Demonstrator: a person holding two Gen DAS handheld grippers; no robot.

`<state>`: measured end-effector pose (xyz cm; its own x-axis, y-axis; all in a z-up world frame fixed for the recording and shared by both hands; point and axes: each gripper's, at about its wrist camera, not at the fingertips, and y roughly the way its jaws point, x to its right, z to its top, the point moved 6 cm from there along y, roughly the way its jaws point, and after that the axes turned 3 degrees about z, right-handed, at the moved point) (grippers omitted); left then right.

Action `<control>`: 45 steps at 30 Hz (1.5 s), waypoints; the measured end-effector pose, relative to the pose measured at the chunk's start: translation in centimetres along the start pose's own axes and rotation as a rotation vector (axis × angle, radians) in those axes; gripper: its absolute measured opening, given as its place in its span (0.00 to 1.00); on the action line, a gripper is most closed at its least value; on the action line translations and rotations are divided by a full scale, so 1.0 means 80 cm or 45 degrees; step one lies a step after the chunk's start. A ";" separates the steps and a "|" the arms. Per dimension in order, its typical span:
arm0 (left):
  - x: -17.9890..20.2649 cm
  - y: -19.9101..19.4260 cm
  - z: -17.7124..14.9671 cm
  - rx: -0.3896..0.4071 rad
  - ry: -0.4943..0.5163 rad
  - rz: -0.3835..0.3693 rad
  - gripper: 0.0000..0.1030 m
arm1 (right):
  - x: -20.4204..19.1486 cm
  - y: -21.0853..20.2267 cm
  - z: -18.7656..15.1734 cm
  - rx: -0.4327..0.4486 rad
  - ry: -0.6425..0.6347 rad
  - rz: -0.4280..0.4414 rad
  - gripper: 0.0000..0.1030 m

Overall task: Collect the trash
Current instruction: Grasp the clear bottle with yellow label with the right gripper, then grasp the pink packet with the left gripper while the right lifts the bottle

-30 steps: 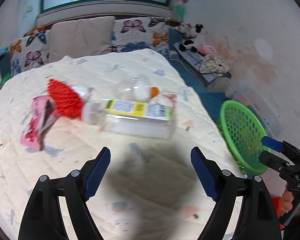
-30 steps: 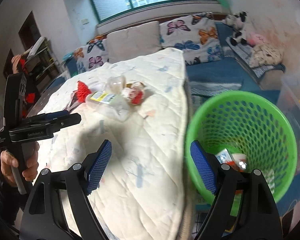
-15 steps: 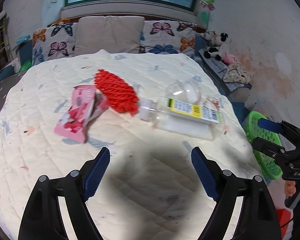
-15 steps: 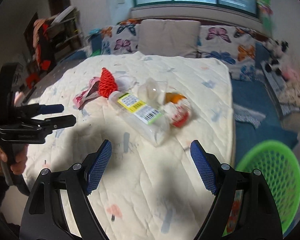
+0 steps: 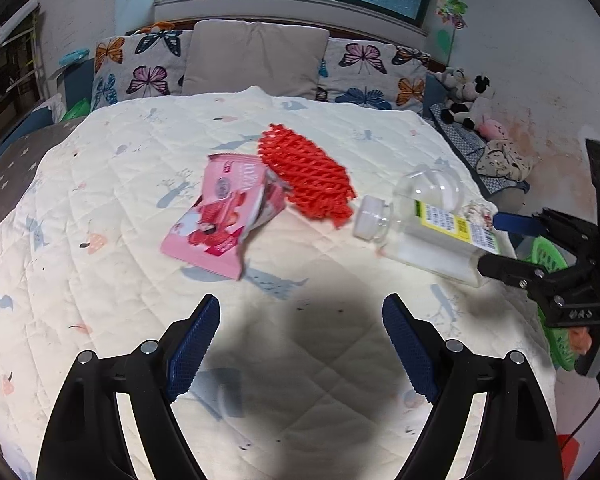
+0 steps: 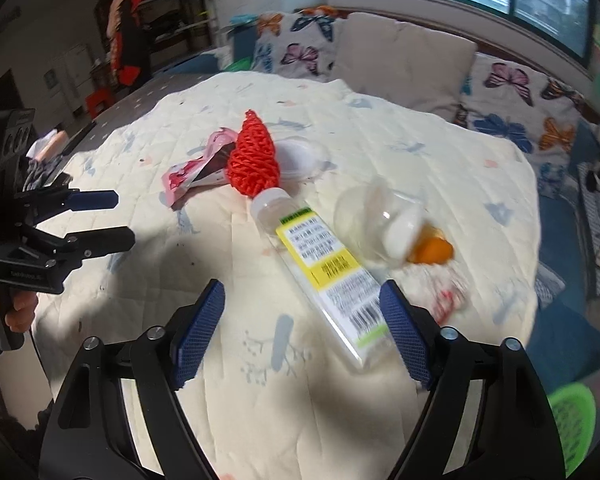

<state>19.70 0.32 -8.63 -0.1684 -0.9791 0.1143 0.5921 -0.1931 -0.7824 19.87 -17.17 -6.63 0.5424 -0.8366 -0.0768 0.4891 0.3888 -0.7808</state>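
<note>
Trash lies on the quilted bed (image 5: 100, 288): a pink wrapper (image 5: 224, 220), a red foam net (image 5: 306, 176), a clear bottle with a yellow label (image 5: 432, 236) and a clear plastic cup (image 5: 428, 186). My left gripper (image 5: 300, 344) is open and empty, hovering short of the wrapper. My right gripper (image 6: 300, 332) is open and empty; the bottle's (image 6: 324, 276) base lies just ahead, near its right finger. The net (image 6: 254, 164), wrapper (image 6: 196, 168), cup (image 6: 380, 220), an orange scrap (image 6: 432, 250) and a red-and-white wrapper (image 6: 448, 292) lie beyond.
A green mesh basket stands on the floor right of the bed (image 5: 552, 300), its rim also showing in the right wrist view (image 6: 572, 420). Pillows (image 5: 256, 60) line the headboard. Plush toys (image 5: 468, 100) sit by the right wall. Shelves and clothes (image 6: 128, 40) are at the left.
Both grippers have swung left and moved in over the bed. The trash now sits closer in both views, and the basket has slid to the right edge. Both stay open.
</note>
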 end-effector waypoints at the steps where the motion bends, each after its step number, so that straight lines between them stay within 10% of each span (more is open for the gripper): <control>1: -0.004 0.001 0.000 -0.003 -0.005 0.006 0.78 | -0.003 0.005 0.003 -0.010 -0.019 0.008 0.72; 27: -0.068 0.067 0.047 -0.051 -0.010 0.126 0.82 | -0.017 0.109 0.033 -0.276 -0.355 -0.033 0.55; 45: -0.065 0.128 0.073 -0.108 0.113 0.113 0.83 | -0.018 0.012 0.025 -0.089 -0.235 -0.067 0.50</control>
<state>31.25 3.06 -13.64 -0.1898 -0.9818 -0.0095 0.5394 -0.0962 -0.8365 20.91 -14.79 -5.98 0.6364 -0.7677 0.0752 0.4749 0.3131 -0.8225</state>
